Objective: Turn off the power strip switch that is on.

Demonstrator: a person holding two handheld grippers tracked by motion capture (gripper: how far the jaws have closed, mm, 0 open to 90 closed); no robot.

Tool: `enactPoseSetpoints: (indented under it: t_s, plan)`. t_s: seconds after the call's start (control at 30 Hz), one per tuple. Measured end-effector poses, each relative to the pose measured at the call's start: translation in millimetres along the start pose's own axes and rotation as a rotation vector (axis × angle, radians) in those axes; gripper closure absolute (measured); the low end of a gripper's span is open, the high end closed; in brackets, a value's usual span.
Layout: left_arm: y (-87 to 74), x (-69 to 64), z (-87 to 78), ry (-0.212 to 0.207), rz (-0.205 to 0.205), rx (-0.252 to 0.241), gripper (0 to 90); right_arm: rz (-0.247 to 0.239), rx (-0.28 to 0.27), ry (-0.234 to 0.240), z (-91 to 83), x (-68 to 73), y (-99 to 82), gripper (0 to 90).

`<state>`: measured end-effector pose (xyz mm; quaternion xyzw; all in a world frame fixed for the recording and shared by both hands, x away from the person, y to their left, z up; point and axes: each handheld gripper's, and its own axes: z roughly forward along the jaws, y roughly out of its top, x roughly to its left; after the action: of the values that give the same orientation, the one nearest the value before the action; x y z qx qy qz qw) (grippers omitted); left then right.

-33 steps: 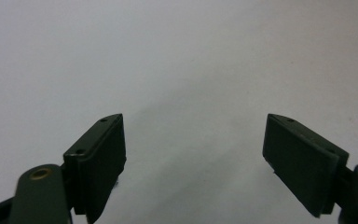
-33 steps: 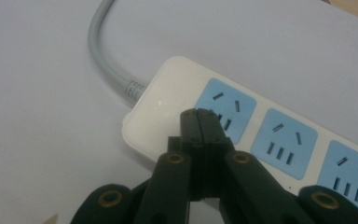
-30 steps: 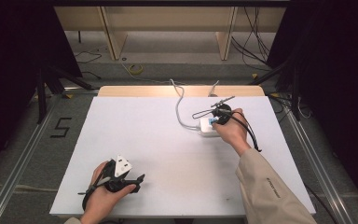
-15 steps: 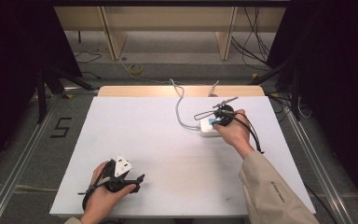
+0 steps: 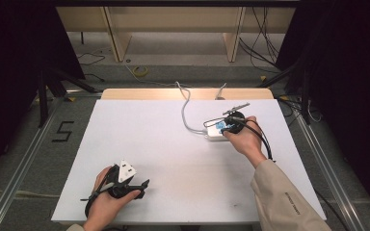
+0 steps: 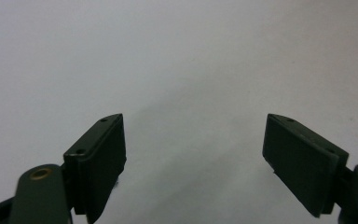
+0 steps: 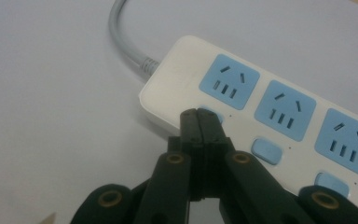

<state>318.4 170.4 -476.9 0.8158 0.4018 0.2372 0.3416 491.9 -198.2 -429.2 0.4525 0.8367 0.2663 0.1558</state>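
Three blue sockets show on the power strip (image 7: 261,112) in the right gripper view, each with a small blue switch below it, so three switches as well; the nearest switch (image 7: 213,115) is partly hidden by the jaw tips. One grey cord (image 7: 123,39) leaves the strip's end and runs toward the far edge of the tabletop (image 5: 139,144). The strip lies on the right half of the tabletop, toward the back.

Two grippers are at work. The right gripper (image 7: 199,122) has its jaws closed tight together, holding nothing, with the tips down on or just at that first switch; whether they press it yet I cannot tell. The step in hand looks like switching the first socket. The next move would call for a short, straight push down on the button, keeping the tips centred so they do not slide off.

The left gripper (image 6: 193,154) rests near the front left of the tabletop, jaws wide apart and empty.
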Motion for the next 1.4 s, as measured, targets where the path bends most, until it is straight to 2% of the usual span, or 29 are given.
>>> enactPoseSetpoints:
  t_s: [0.93,1.4]
  plan:
    - [-0.2,0.0,-0.1,0.002,-0.003,0.0,21.0,-0.018,-0.024,0.024,-16.3,6.0,-14.8,90.0]
    - [-0.4,0.1,-0.3,0.003,0.0,0.002,21.0,-0.024,-0.029,0.043,-21.9,9.9,-28.5,90.0]
